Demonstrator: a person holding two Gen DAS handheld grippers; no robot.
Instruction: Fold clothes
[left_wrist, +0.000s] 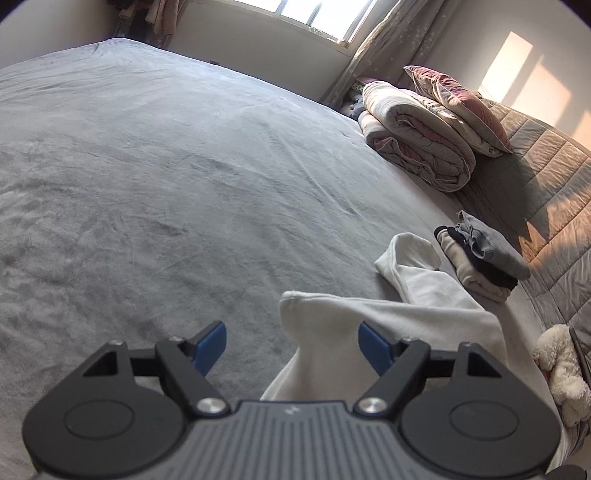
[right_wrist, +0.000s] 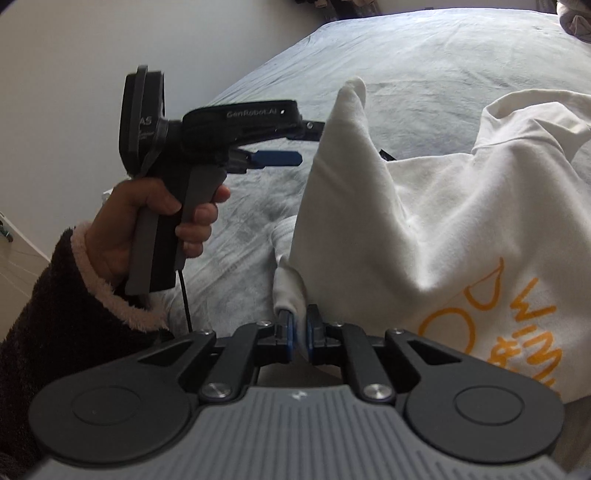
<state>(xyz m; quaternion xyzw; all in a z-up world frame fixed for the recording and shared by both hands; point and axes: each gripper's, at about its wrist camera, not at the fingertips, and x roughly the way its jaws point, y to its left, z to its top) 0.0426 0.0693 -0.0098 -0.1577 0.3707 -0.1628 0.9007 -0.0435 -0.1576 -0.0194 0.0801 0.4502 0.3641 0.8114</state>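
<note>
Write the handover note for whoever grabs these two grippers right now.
Right gripper: shut on an edge of the white sweatshirt with orange print, which is lifted and bunched over the grey plush bedspread.
Left gripper: open, a raised fold of the sweatshirt between its fingers, not gripped.
Done: a small stack of folded clothes lies near the quilted headboard.
Left: spread the sweatshirt flat, fold it, add it to the stack.

A wide bed (left_wrist: 166, 155) under a grey plush cover carries a white sweatshirt (left_wrist: 406, 306) at its near right, a small stack of folded clothes (left_wrist: 484, 258) just beyond, and a rolled quilt (left_wrist: 417, 144) far right.
</note>
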